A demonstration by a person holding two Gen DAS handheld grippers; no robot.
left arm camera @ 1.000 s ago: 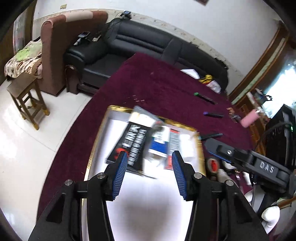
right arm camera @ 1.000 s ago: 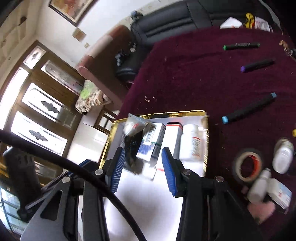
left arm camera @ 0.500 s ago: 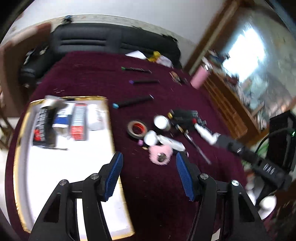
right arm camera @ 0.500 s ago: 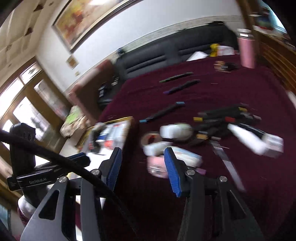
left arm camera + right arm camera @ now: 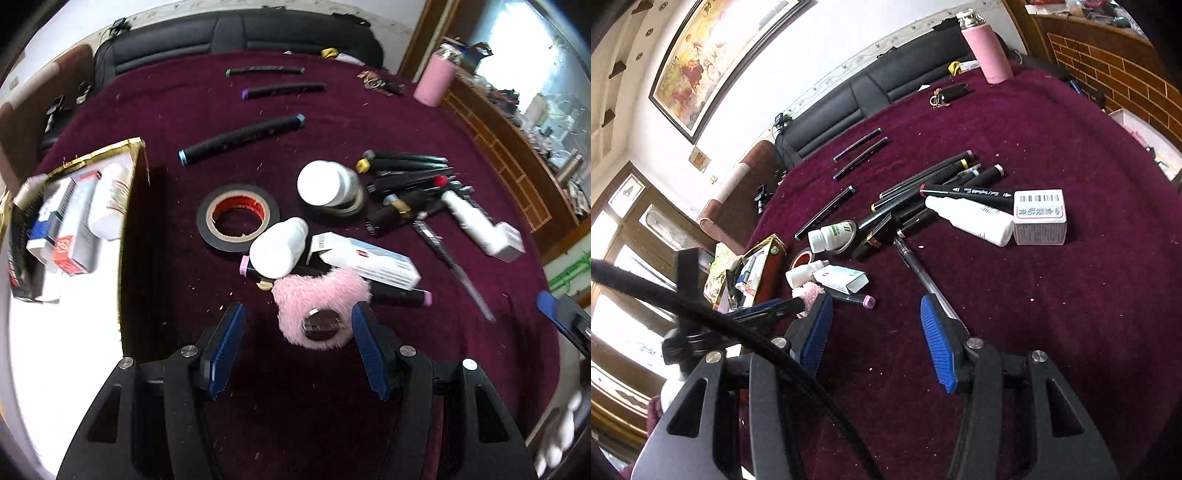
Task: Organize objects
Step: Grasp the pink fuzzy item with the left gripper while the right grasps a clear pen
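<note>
A round table (image 5: 332, 424) covered in dark red cloth holds a loose clutter of small items. At its left edge, seen from the left wrist camera, sits a gold-rimmed tray (image 5: 127, 236) already holding boxes and a white bottle lined up side by side, so it is probably where things are being gathered.

The left gripper (image 5: 297, 345) hangs with its jaws spread wide and empty, just above a fluffy pink puff (image 5: 321, 299) that lies between its blue pads, likely the next pick. Just beyond the puff are a white bottle (image 5: 277, 249), a long white box (image 5: 369, 258) and a roll of black tape (image 5: 238, 218). Farther from the tray lies a heap of black markers (image 5: 406, 177).

The right gripper (image 5: 877, 334) is also spread open and holds nothing, poised over bare cloth with a pen (image 5: 923, 275) running under its right finger.
</note>
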